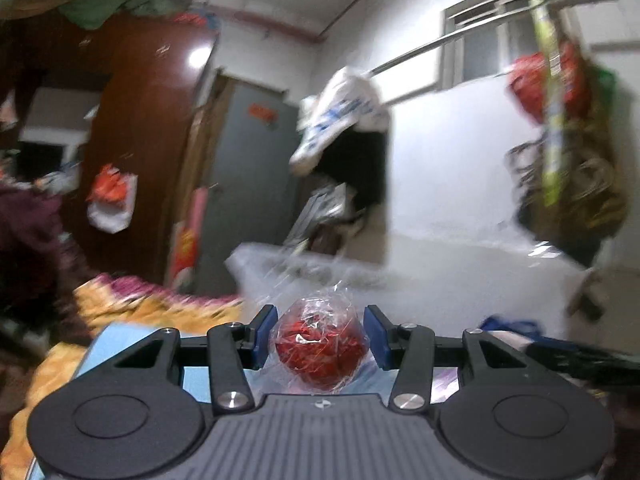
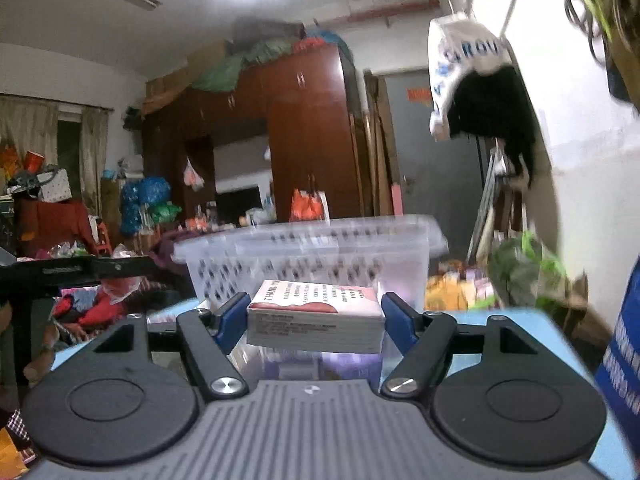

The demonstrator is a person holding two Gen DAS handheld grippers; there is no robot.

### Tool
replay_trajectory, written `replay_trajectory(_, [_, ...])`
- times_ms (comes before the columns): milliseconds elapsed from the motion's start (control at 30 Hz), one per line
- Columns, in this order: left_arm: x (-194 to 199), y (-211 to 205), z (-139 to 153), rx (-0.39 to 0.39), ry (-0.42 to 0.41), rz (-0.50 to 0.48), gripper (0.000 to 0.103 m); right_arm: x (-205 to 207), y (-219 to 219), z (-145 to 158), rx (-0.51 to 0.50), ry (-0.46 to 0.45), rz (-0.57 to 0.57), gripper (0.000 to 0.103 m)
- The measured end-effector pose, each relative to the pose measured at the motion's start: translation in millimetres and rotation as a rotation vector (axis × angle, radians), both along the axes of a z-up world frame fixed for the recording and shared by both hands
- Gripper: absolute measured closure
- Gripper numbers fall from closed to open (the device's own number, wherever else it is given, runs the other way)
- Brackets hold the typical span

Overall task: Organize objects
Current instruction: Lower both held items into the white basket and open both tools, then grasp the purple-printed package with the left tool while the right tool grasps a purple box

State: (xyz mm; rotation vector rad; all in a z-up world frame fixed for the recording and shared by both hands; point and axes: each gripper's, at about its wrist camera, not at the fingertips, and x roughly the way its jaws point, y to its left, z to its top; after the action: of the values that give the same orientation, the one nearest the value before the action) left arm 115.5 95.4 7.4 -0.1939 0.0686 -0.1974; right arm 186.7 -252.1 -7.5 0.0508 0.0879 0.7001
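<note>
In the left wrist view my left gripper (image 1: 320,336) is shut on a red ball wrapped in clear crinkled plastic (image 1: 318,346), held above a light blue surface (image 1: 104,350). In the right wrist view my right gripper (image 2: 314,314) is shut on a small white box with printed text and a red mark (image 2: 314,314), held just in front of a clear perforated plastic basket (image 2: 308,256). The basket stands on the light blue table (image 2: 520,332). The left view is blurred; a pale edge of clear plastic (image 1: 280,264) shows beyond the ball.
A blue printed box (image 2: 620,356) stands at the right edge. A brown wardrobe (image 2: 304,136) and grey door (image 2: 440,168) are behind. A yellow patterned blanket (image 1: 132,308) lies left. Bags hang on the white wall (image 1: 560,120). A black bar (image 2: 80,270) crosses the left side.
</note>
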Motion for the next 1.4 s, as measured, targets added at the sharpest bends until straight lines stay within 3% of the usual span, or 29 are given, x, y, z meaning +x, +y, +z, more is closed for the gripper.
replay_trajectory(100, [18.5,-14.7,41.7,0.047,-0.011,-0.072,0.051,3.4,7.7,32.3,-0.015,-0.086,0.013,0.029])
replay_trajectory(200, [61.6,-27.8,70.0,0.09,0.043,-0.095,0.051,25.9,26.6,68.9,-0.059,-0.14,0.031,0.029])
replay_trajectory(300, [95.0,-37.3,75.0,0.122,0.084,-0.056,0.051,61.5,45.0,85.8,-0.119,-0.121,0.047,0.029])
replay_trajectory(433, [122.2,-45.2,62.4,0.151,0.145,-0.028,0.05,93.7,61.6,79.8,-0.176,-0.075,0.053,0.029])
replay_trajectory(467, [124.9,-42.9,60.4,0.148,0.157,-0.015,0.042,99.2,65.9,77.2,-0.191,-0.069,0.047,0.028])
replay_trajectory(500, [127.6,-40.9,59.0,0.149,0.167,0.002,0.017,100.1,67.2,73.0,-0.203,-0.063,0.036,0.027])
replay_trajectory(533, [128.8,-38.3,58.3,0.144,0.174,0.013,0.007,100.6,68.2,70.7,-0.212,-0.065,0.021,0.018])
replay_trajectory(567, [125.6,-35.3,58.8,0.135,0.167,0.016,0.002,98.4,67.1,69.4,-0.214,-0.071,0.002,0.004])
replay_trajectory(600, [118.9,-33.5,61.0,0.132,0.152,0.013,0.002,94.5,63.7,69.1,-0.204,-0.079,-0.012,0.0])
replay_trajectory(800, [35.6,-17.7,51.2,0.038,0.03,-0.07,0.0,41.8,14.7,55.5,-0.046,-0.043,0.045,0.0])
replay_trajectory(1000, [-25.6,-22.0,-12.9,-0.012,0.088,-0.044,0.0,-1.1,-12.2,-1.2,-0.034,0.068,0.028,0.0])
replay_trajectory(1100, [-28.6,-38.8,-28.2,0.044,0.124,-0.037,0.0,-12.3,-14.6,-16.6,-0.019,0.104,0.052,0.0])
replay_trajectory(1133, [-25.5,-44.3,-29.9,0.073,0.129,-0.04,0.0,-11.5,-14.0,-18.0,-0.017,0.103,0.059,0.003])
replay_trajectory(1233, [-8.4,-53.6,-29.2,0.112,0.169,-0.063,0.0,-0.1,-5.0,-16.8,-0.092,0.137,0.025,0.042])
replay_trajectory(1267, [-2.7,-55.0,-30.2,0.113,0.184,-0.08,0.0,4.1,-3.1,-17.4,-0.107,0.155,0.031,0.046])
replay_trajectory(1400, [12.0,-59.4,-36.8,0.121,0.247,-0.078,0.0,14.4,7.0,-22.5,-0.186,0.195,0.058,0.047])
